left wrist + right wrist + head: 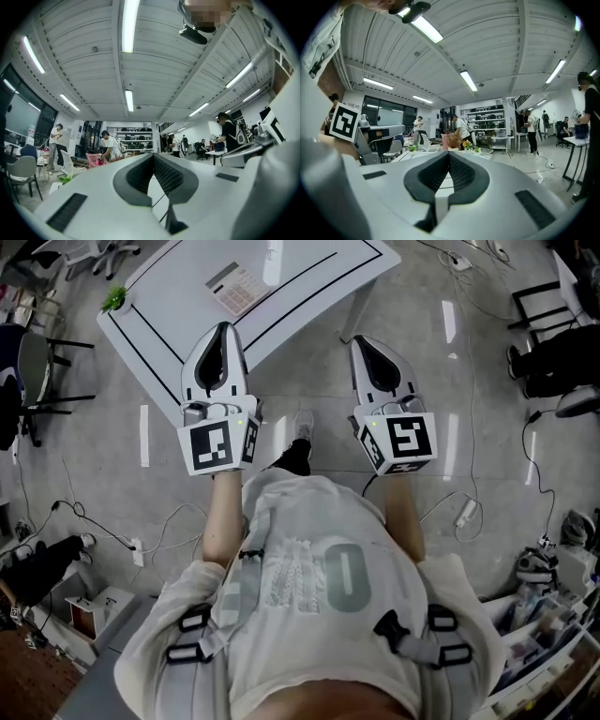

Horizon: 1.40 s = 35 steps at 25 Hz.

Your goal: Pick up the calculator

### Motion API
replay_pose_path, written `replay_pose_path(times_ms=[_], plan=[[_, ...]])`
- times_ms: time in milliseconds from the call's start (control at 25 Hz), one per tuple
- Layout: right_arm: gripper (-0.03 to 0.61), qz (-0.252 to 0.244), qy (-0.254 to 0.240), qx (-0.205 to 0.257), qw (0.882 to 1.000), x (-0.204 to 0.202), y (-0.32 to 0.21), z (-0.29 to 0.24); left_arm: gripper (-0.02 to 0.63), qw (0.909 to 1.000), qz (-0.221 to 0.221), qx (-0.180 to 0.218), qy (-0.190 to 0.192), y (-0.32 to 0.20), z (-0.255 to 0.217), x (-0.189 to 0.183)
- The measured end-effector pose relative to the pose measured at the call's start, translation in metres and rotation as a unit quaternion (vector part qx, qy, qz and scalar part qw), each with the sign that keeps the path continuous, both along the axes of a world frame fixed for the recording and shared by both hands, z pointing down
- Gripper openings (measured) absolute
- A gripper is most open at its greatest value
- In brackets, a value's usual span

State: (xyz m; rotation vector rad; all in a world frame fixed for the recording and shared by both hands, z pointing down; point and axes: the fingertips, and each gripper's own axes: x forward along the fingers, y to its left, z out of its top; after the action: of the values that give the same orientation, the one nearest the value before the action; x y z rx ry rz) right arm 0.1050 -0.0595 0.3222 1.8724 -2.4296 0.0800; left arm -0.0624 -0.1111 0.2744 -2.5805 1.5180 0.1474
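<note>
On the far desk [314, 277] lies the calculator [236, 287], apart from the left hand-held gripper [222, 327] and right hand-held gripper [362, 339], both closed tight, empty.

1 bench [159, 329], 1 calculator [236, 289] on it, 1 sm. green plant [114, 298] at its left corner, 2 grippers: left gripper [223, 330] & right gripper [363, 341].

Ahead of you a white tabletop [178, 287] stands on the grey floor [309, 381], with a small green plant [114, 298] at its far left corner. An office chair [36, 371] sits to your left. On your right a white power strip [466, 513] lies among loose cables. Far across the room are shelving [136, 138] and several people, under long ceiling lights [130, 26].
</note>
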Motion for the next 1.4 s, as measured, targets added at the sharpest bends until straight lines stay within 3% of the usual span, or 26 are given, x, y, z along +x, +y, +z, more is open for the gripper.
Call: replay_pose_path(times_ms=[240,440,680,920,1400], plan=[[0.008,-0.015,-0.003,0.018,1.000,-0.007,-0.082,-0.020,0.021,0.9998,-0.018,0.000,0.008,-0.078,-0.010,-0.009],[0.008,-0.018,-0.003,0.036,0.999,-0.020,-0.121,-0.032,0.021,0.9992,-0.035,0.016,0.012,-0.111,-0.025,-0.023],[0.008,-0.034,0.013,0.055,0.998,-0.025,-0.149,-0.047,0.021,0.9978,-0.056,0.036,0.003,-0.123,-0.037,-0.028],[0.008,-0.068,0.007,0.083,0.994,-0.036,-0.173,-0.072,0.021,0.9946,-0.081,0.052,0.040,-0.132,-0.060,-0.041],[0.008,-0.130,0.002,0.107,0.986,-0.053,-0.197,-0.092,0.021,0.9902,-0.124,0.058,0.028,-0.138,-0.071,-0.051]])
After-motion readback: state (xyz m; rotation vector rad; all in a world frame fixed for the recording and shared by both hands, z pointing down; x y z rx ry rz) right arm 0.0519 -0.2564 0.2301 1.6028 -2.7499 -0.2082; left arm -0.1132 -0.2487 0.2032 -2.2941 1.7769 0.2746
